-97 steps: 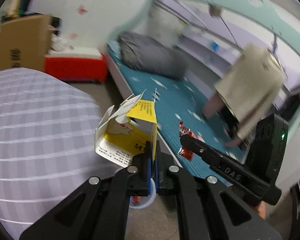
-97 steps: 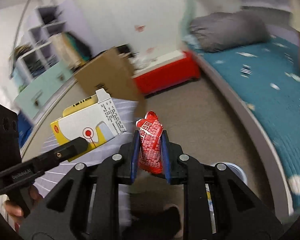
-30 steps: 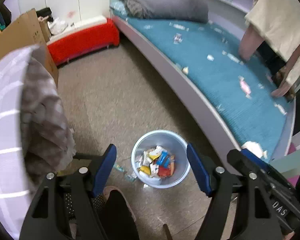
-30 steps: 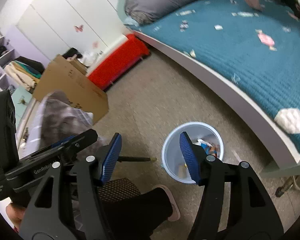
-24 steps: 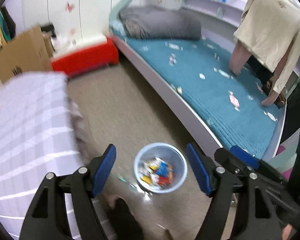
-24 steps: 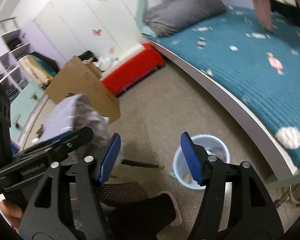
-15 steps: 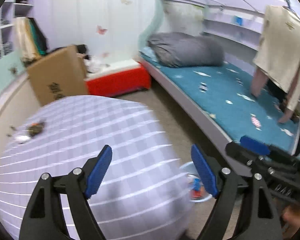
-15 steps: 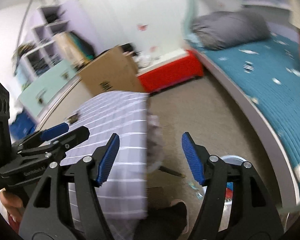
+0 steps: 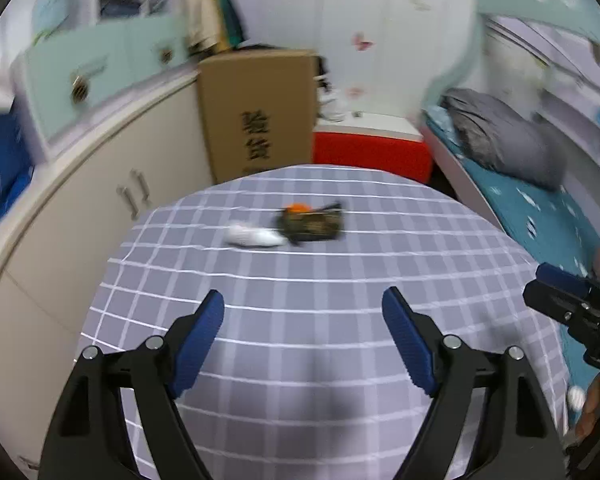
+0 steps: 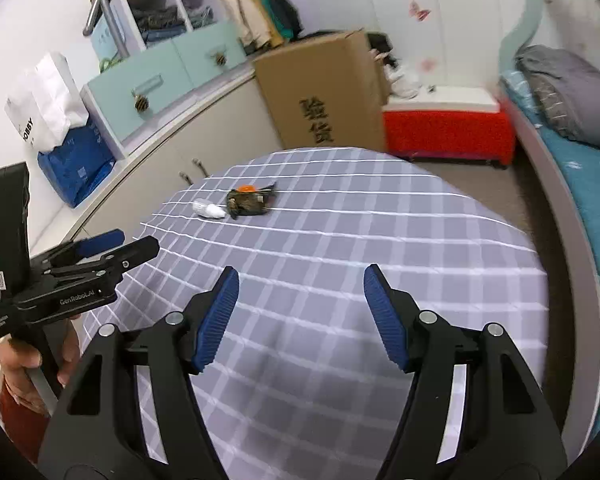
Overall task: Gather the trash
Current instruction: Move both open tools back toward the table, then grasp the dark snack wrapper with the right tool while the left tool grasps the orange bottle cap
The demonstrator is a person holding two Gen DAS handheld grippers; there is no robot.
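Small bedroom, round worktop (image 10: 380,240) under a grey checked cloth, bed along the right wall

Near: both grippers empty. Left gripper (image 9: 303,330) has just been spreading its jaws, now wide, nothing between them, only cloth underneath. Right gripper (image 10: 300,312) spread a bit narrower, also nothing in it

Mid: bare cloth between the grippers and the trash

Far side of worktop: two pieces left to collect, lying just beside each other, maybe touching. A small white piece (image 10: 209,210), and to its right a dark crumpled wrapper (image 10: 247,202) with an orange bit on its far edge

Beyond: cardboard box (image 10: 324,92) and red storage box (image 10: 444,134) on the floor, cupboards on the left

Risks:
- pieces so close that a wide jaw could catch both or knock the neighbour off the edge
- thin flat wrapper on loose cloth, so pads could pinch the cloth and drag it
- both grippers heading for the same spot could clash

Hard to read: left view is motion-blurred, so the trash is smeared there. Can't tell what the white piece is. No bin in either view
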